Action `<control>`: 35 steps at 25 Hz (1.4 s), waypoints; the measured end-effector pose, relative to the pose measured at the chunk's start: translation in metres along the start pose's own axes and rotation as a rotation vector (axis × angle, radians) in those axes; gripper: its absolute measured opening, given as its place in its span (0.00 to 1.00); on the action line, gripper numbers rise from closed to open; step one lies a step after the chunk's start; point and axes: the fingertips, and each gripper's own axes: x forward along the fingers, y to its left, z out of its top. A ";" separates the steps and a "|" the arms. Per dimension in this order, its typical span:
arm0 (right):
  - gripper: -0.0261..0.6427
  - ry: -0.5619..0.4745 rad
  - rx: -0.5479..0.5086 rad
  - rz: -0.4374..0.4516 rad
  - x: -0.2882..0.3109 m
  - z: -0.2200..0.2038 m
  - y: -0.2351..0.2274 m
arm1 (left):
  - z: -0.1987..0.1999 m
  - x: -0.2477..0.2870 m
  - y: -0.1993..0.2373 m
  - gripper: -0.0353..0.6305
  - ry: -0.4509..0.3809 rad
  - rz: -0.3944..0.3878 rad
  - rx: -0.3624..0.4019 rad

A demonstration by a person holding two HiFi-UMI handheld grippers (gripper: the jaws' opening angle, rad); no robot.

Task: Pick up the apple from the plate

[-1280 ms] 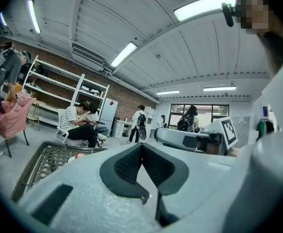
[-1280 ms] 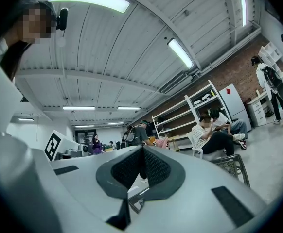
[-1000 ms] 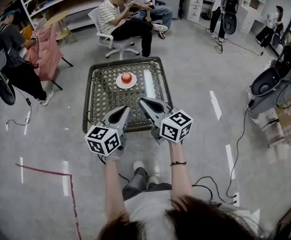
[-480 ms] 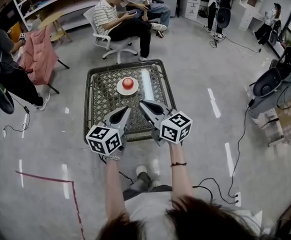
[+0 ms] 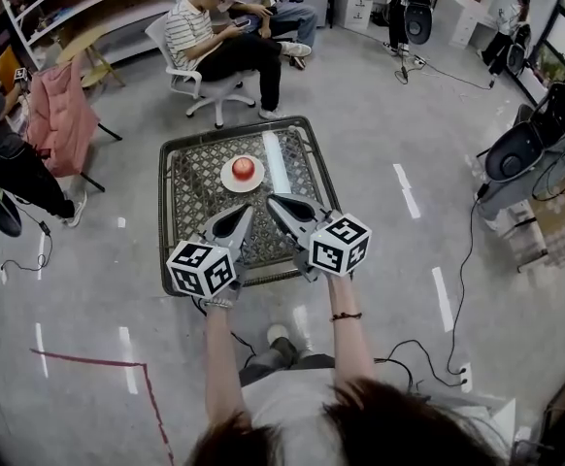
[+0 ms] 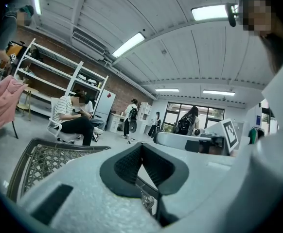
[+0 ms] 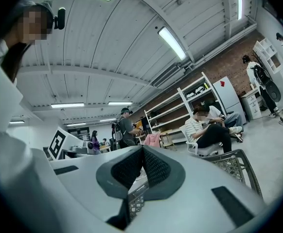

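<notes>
The left gripper (image 5: pixel 242 214) has its jaws pressed together on nothing, and so does the right gripper (image 5: pixel 275 202). Both hang side by side over the near half of the mesh table (image 5: pixel 190 202). The apple (image 5: pixel 244 167) sits on a white plate (image 5: pixel 227 178) toward the table's far edge, with bare mesh between it and the tips.

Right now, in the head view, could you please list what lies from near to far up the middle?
The left gripper → apple on its plate → table far rim → seated person in a striped shirt.
</notes>
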 end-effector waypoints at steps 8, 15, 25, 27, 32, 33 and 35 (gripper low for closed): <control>0.05 -0.003 0.004 -0.015 0.010 -0.008 -0.009 | -0.003 0.007 0.012 0.07 0.013 -0.021 0.009; 0.05 0.011 0.000 -0.015 0.025 -0.012 -0.012 | 0.000 0.008 0.028 0.07 0.015 -0.020 0.014; 0.05 0.038 0.018 -0.015 0.039 -0.012 -0.035 | 0.001 0.025 0.046 0.07 0.018 -0.003 -0.019; 0.05 0.043 0.027 -0.017 0.044 -0.013 -0.045 | 0.000 0.032 0.052 0.07 0.025 0.003 -0.021; 0.05 0.065 0.037 -0.006 0.057 -0.013 -0.067 | 0.003 0.051 0.068 0.07 0.025 0.025 -0.028; 0.05 0.069 0.039 -0.002 0.060 -0.013 -0.072 | 0.003 0.055 0.071 0.07 0.027 0.028 -0.032; 0.05 0.079 0.045 0.004 0.066 -0.015 -0.081 | 0.002 0.064 0.078 0.07 0.032 0.035 -0.039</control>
